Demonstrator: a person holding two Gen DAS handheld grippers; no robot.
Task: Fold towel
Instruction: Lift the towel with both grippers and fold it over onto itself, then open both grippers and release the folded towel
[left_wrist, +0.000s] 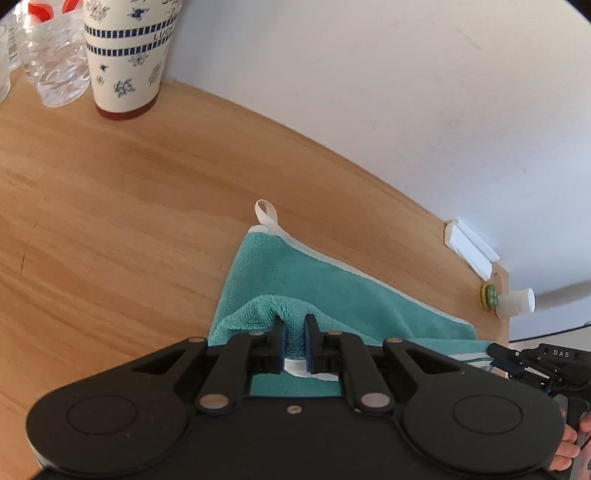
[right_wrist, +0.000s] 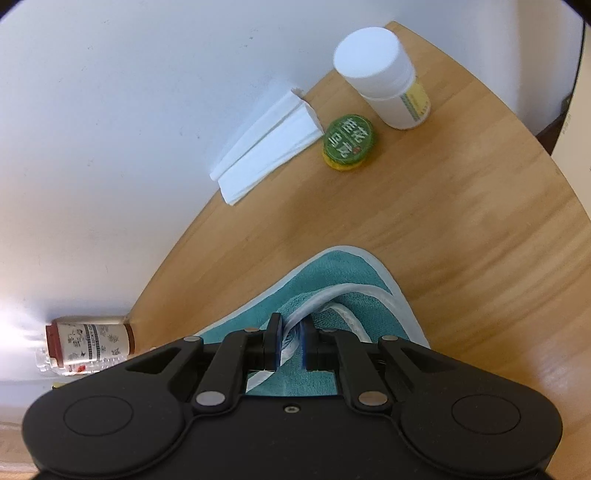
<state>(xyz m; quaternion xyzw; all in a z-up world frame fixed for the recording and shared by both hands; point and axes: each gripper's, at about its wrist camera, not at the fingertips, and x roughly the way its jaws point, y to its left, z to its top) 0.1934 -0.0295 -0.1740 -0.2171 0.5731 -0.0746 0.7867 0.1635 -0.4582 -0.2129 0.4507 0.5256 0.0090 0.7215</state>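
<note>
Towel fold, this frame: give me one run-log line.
phase: mid-fold | left tool: shut on towel | right tool: shut on towel edge | towel: partly lifted off wooden table

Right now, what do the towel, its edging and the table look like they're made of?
Towel: soft teal terry or microfibre, going by its fuzzy looped pile. Edging: smooth white woven tape, probably fabric binding. Table: light wood or wood veneer, with visible grain and a faint satin sheen. Both hand-held grippers pinch the cloth.
</note>
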